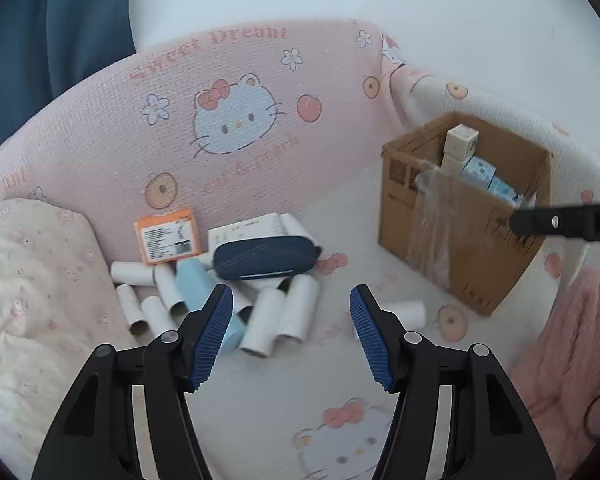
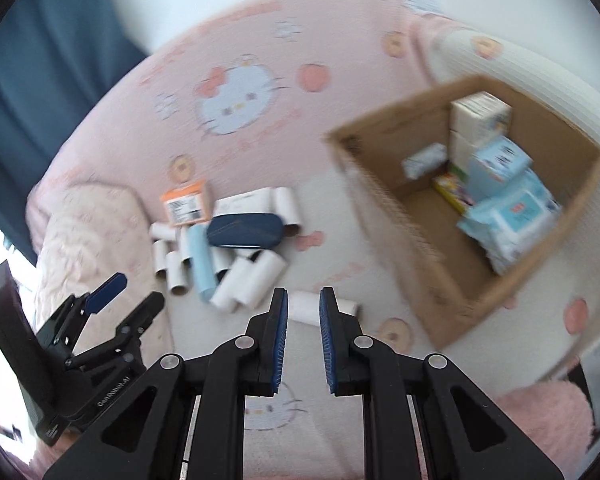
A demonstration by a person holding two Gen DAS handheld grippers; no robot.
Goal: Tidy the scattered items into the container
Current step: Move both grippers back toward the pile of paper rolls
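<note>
Left gripper: jaws stand wide apart with nothing between them; it hangs above the bed, tilted down toward the pile. In the right wrist view it shows at lower left, its blue pads clearly separated.
Right gripper: jaws drawn in to a narrow gap, empty, no object touched. One black finger of it crosses the right edge of the left wrist view, in front of the box.
Cardboard box: open-topped, standing on the bed toward the right, well apart from the pile; clear tape runs down its near face.
Box contents: cream cartons upright at the back, a light blue box, a pale blue wipes pack, a small yellow packet; one corner of the floor is bare.
Scattered pile: white cardboard tubes lying in a loose heap, touching one another.
Blue case: dark navy, resting on top of the heap.
Light blue cylinder: lying among the tubes, partly hidden by the left finger.
Orange packet: leaning against the pink cushion behind the pile.
White notepad: just behind the case.
Stray tube: alone between the pile and the box.
Bed: covered in a pink and white cartoon cat sheet.
</note>
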